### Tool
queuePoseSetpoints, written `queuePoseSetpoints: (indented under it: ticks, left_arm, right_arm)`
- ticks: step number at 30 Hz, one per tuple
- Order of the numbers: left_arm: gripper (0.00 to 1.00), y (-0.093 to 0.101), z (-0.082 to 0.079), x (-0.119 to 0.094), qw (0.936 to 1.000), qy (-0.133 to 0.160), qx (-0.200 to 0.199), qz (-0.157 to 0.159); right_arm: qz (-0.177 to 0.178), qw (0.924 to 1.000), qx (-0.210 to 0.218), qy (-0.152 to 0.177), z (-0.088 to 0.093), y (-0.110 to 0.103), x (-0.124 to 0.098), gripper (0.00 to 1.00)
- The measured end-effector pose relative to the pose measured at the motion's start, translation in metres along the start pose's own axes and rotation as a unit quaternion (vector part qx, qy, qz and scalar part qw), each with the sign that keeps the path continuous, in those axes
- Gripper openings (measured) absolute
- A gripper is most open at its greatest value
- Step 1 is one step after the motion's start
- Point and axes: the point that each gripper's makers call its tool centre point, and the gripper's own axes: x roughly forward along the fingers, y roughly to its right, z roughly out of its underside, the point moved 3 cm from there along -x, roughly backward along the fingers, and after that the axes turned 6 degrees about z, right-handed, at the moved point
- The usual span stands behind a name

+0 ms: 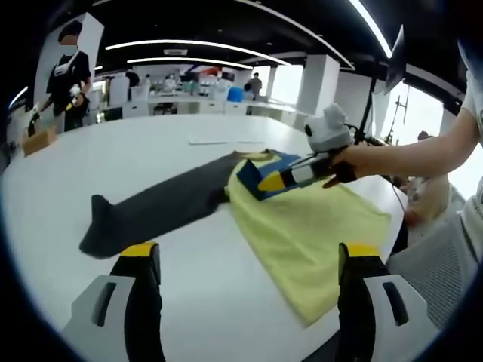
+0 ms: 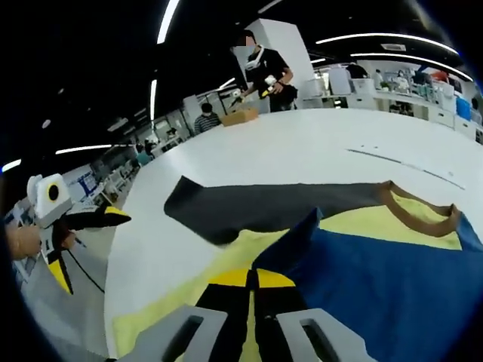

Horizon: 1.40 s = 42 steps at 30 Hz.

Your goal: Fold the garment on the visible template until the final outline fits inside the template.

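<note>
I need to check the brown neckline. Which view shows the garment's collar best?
The right gripper view: the brown collar lies in plain sight on the yellow and blue garment. In the left gripper view the right gripper sits over that part, so the collar cannot be made out.

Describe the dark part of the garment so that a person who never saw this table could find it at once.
On the big white table lies a mostly yellow garment. From its edge farthest from the person's arm, one long dark grey sleeve stretches out flat across the bare tabletop. It is the only grey piece; the yellow and blue panels beside it are bright.
</note>
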Motion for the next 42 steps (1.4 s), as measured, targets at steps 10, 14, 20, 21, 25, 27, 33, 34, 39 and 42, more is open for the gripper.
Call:
queuePoseSetpoints:
  ticks: [10, 14, 20, 21, 25, 27, 33, 34, 39, 42]
  left_arm:
    - [0.94, 0.0, -0.001, 0.001, 1.0, 0.001, -0.001, -0.001]
    - [0.95, 0.001, -0.002, 0.002, 1.0, 0.003, 0.002, 0.001]
    - [0.97, 0.0, -0.004, 0.002, 1.0, 0.007, 0.004, -0.003]
    - [0.97, 0.0, -0.004, 0.002, 1.0, 0.007, 0.004, -0.004]
    - [0.99, -0.002, -0.004, 0.002, 0.9999, 0.006, 0.006, -0.007]
    - [0.99, -0.002, -0.005, 0.002, 0.9999, 0.007, 0.006, -0.008]
    - [0.99, -0.005, -0.005, 0.002, 0.9999, 0.006, 0.01, -0.013]
    - [0.99, -0.005, -0.005, 0.002, 0.9998, 0.005, 0.01, -0.015]
    - [0.99, -0.012, -0.006, 0.0, 0.9995, 0.004, 0.012, -0.028]
    - [0.99, -0.016, -0.007, -0.002, 0.9993, 0.006, 0.013, -0.036]
  right_arm:
    - [-0.066, 0.9967, -0.024, 0.042, -0.017, -0.025, -0.012, 0.05]
    - [-0.051, 0.9977, -0.03, 0.034, -0.014, -0.02, -0.015, 0.12]
    - [-0.016, 0.9977, -0.061, 0.024, -0.009, -0.003, -0.019, 0.36]
    - [-0.006, 0.9975, -0.065, 0.025, -0.009, 0.002, -0.021, 0.39]
    - [0.023, 0.9969, -0.071, 0.028, -0.009, 0.018, -0.027, 0.52]
    - [0.033, 0.9962, -0.076, 0.028, -0.009, 0.025, -0.031, 0.58]
    - [0.067, 0.993, -0.091, 0.032, -0.01, 0.048, -0.047, 0.7]
    - [0.076, 0.9922, -0.093, 0.033, -0.01, 0.053, -0.051, 0.71]
    - [0.098, 0.9898, -0.099, 0.03, -0.007, 0.069, -0.066, 0.73]
    - [0.111, 0.9877, -0.106, 0.028, -0.004, 0.078, -0.076, 0.73]
